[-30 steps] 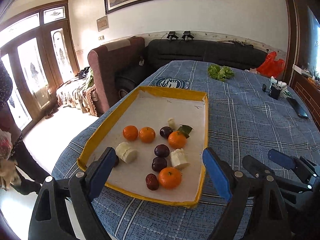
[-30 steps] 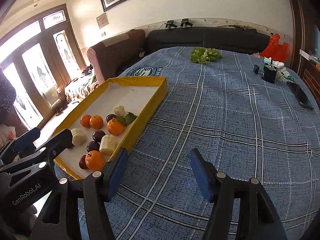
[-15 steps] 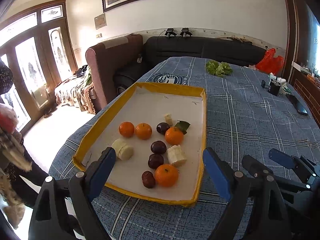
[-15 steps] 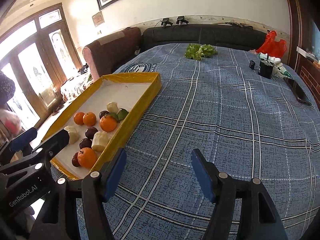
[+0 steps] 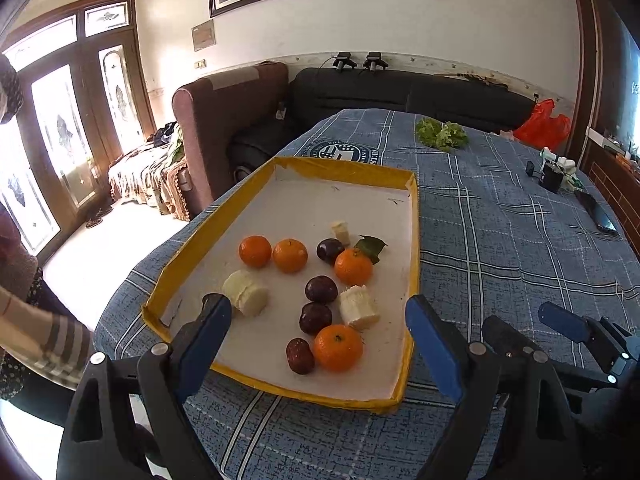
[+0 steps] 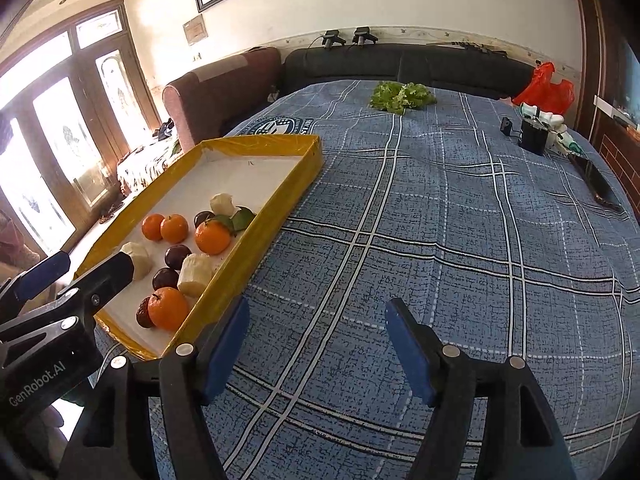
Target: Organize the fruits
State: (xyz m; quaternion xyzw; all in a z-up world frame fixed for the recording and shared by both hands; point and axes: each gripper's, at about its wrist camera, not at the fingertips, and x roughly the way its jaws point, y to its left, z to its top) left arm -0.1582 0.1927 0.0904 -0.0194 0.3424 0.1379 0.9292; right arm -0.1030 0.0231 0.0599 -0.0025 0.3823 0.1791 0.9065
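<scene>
A yellow-rimmed white tray (image 5: 352,169) (image 6: 280,220) lies on the blue plaid table. It holds several oranges, the nearest one (image 5: 338,347) (image 6: 168,308) at the front, several dark plums (image 5: 321,289) and white peeled banana pieces (image 5: 245,293) (image 6: 195,274). My left gripper (image 5: 316,340) is open and empty, held above the tray's near end. My right gripper (image 6: 318,344) is open and empty over the cloth, right of the tray. The left gripper also shows in the right wrist view (image 6: 76,276).
Green lettuce (image 5: 441,134) (image 6: 402,96) lies at the table's far end. A black box (image 6: 534,136), a phone (image 6: 596,182) and a red bag (image 6: 546,90) are at the far right. Sofas stand behind the table. A person (image 5: 28,300) stands at the left.
Both grippers have shifted slightly toward the tray and table, so the fruit looks a bit closer. Both stay open. The person at the left has moved.
</scene>
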